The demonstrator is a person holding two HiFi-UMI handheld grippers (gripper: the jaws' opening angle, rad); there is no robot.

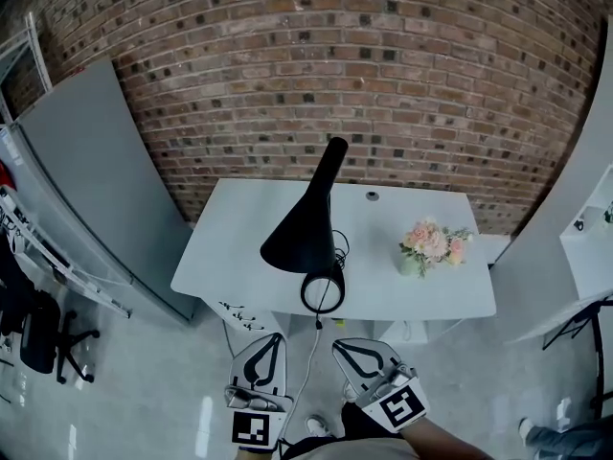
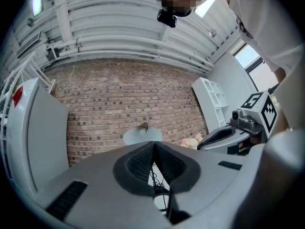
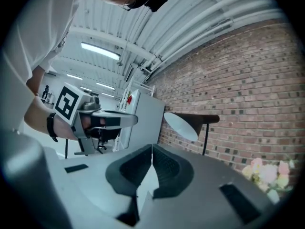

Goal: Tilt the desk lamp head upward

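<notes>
A black desk lamp stands on the white table (image 1: 230, 257), with its cone head (image 1: 299, 236) pointing down toward me and its ring base (image 1: 323, 292) near the front edge. In the left gripper view the lamp head (image 2: 142, 135) faces me; in the right gripper view the lamp head (image 3: 183, 126) shows side-on with its stem. My left gripper (image 1: 268, 345) (image 2: 153, 146) and right gripper (image 1: 350, 351) (image 3: 152, 149) hang side by side in front of the table, below the lamp and apart from it. Both are shut with nothing between the pads.
A pot of pink flowers (image 1: 433, 245) sits on the table's right part. The lamp's cable (image 1: 308, 362) hangs off the front edge. A grey cabinet (image 1: 86, 180) stands left, a white shelf (image 1: 589, 233) right, a brick wall (image 1: 364, 75) behind, and a black chair (image 1: 38, 333) far left.
</notes>
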